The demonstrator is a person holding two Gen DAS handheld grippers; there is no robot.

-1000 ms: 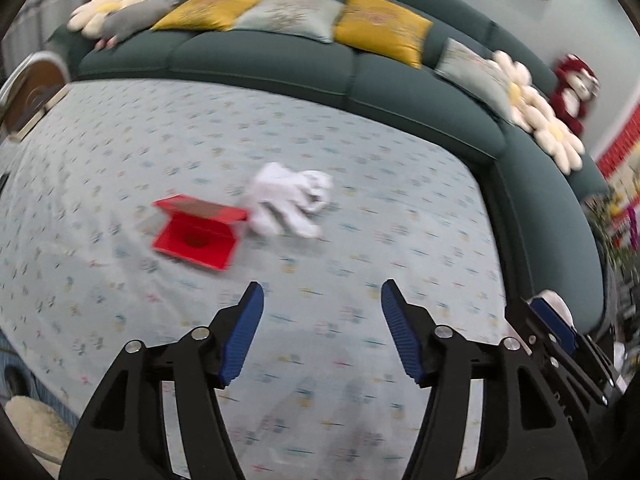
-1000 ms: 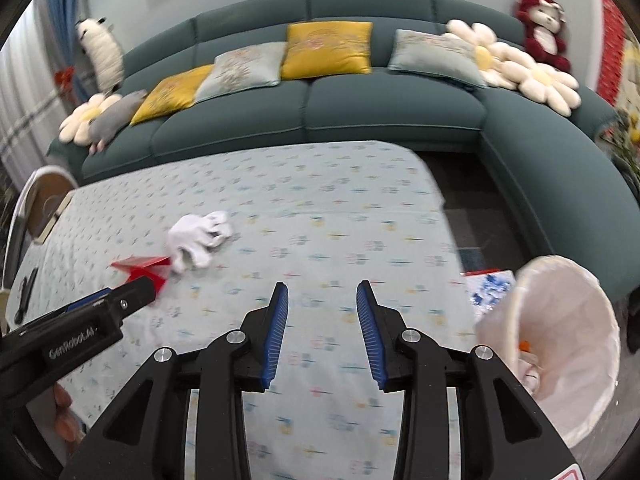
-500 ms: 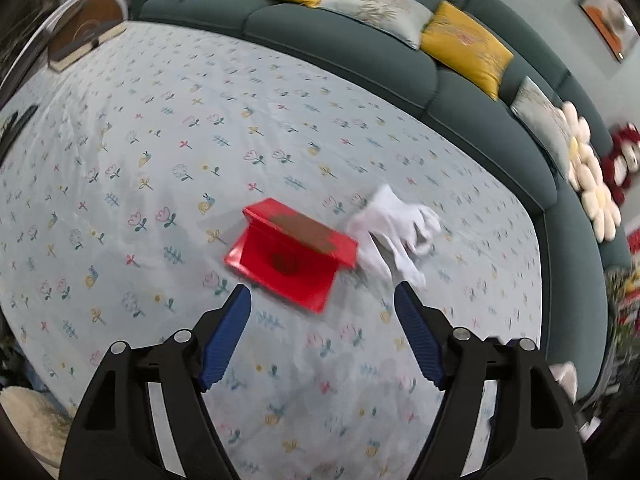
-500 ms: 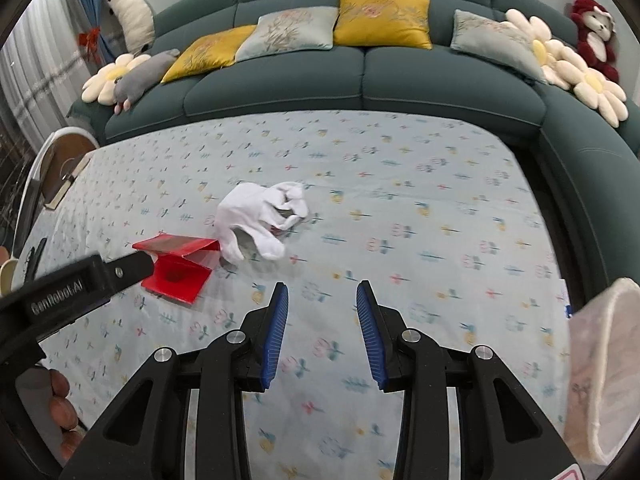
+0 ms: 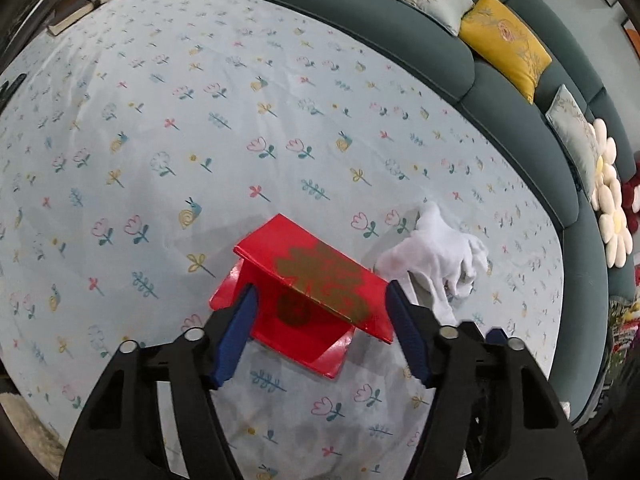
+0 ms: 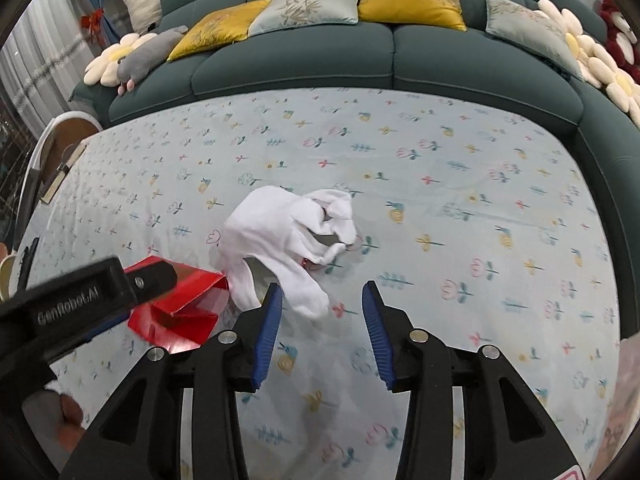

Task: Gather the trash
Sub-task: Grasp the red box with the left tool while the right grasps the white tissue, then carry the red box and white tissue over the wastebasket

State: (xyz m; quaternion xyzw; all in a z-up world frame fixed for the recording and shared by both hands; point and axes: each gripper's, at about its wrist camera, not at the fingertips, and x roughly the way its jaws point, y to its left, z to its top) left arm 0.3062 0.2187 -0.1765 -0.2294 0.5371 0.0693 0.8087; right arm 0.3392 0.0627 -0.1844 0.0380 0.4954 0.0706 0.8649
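Both tools are being brought nearer: left tool, spread yet closing around the red box on the table; right tool, opening, empty, near the white glove. Pads are best being squared on the lid.

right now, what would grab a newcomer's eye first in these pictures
The bright red box, lid open on the flowered cloth, framed by the closing, still clear left gripper. Beside it a crumpled white glove, just beyond the opening right gripper. Behind, a teal sofa with yellow cushions.
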